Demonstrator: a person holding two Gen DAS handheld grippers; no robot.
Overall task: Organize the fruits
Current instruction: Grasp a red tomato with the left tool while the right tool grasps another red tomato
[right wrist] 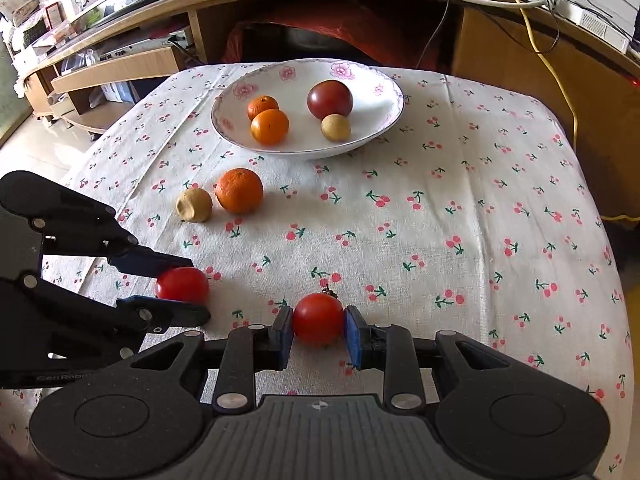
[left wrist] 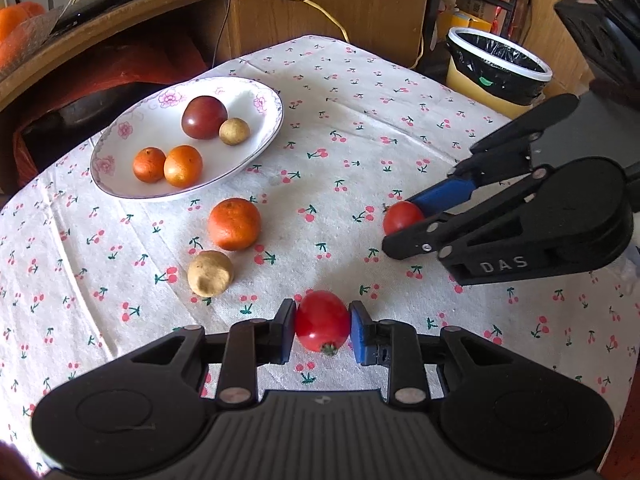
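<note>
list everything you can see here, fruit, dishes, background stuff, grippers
small tomato: 2, red, one in each gripper; second
bowl: 1, white with pink flowers, far side of table
oranges in bowl: 2, orange
dark red fruit: 1, in bowl
tan round fruit: 1, in bowl
orange on cloth: 1, before the bowl
tan fruit on cloth: 1, beside that orange
tablecloth: 1, white, cherry print
bin: 1, yellow, black liner, beyond table
left gripper: shut on tomato
right gripper: shut on tomato
</note>
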